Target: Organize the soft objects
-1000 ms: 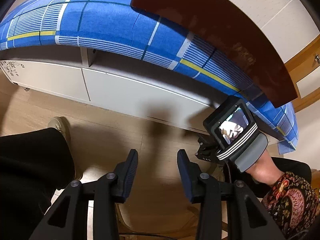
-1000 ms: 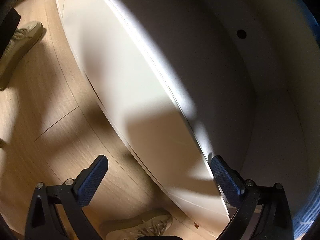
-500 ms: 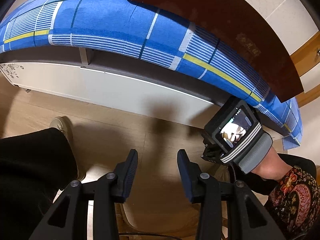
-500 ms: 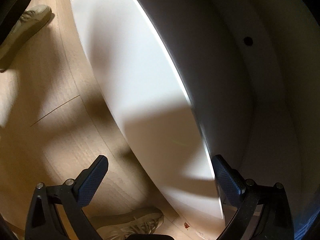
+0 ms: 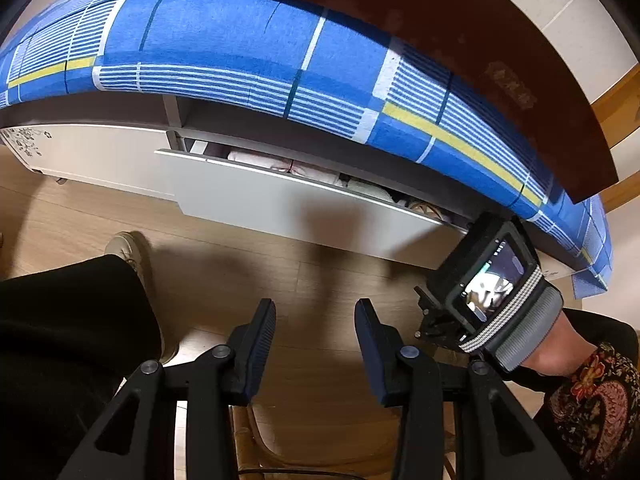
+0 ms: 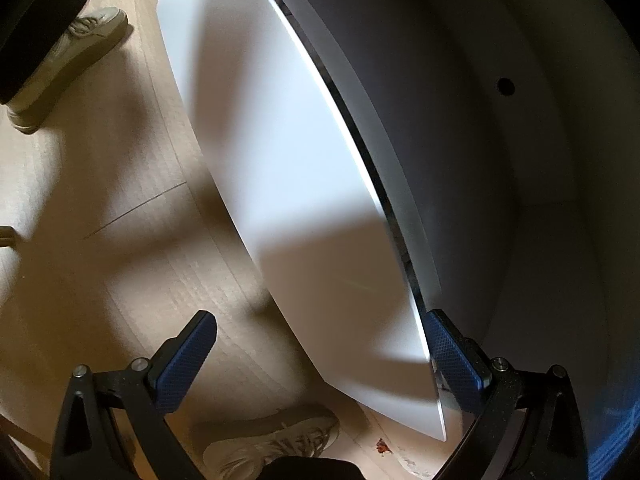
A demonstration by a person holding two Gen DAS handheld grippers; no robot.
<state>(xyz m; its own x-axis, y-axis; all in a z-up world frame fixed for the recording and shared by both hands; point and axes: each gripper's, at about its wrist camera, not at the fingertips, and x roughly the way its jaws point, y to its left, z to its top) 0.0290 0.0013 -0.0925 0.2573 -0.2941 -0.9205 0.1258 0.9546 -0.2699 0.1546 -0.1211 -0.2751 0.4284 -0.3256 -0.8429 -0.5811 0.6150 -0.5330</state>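
Note:
Under the bed, a white drawer (image 5: pixel 288 204) stands pulled out a little. Folded pale cloths (image 5: pixel 304 168) show in the gap behind its front. In the right wrist view my right gripper (image 6: pixel 319 318) is wide open astride the drawer front (image 6: pixel 304 184). Its right finger (image 6: pixel 448 344) is hooked behind the panel's top edge, and its left finger (image 6: pixel 188 352) hangs over the floor. That gripper's camera housing (image 5: pixel 486 280) sits at the drawer's right end. My left gripper (image 5: pixel 315 308) hovers over the floor in front of the drawer, open and holding nothing.
A blue plaid sheet (image 5: pixel 240 52) covers the mattress above the drawer, with a dark brown board (image 5: pixel 460 40) lying on it. The person's black trouser leg (image 5: pixel 60 320) and beige shoes (image 5: pixel 128 248) (image 6: pixel 276 436) stand on the wood floor close to the drawer.
The drawer has slid out from the bed base, uncovering the folded cloths inside. My right gripper has come back with the drawer front. The left gripper has stayed put.

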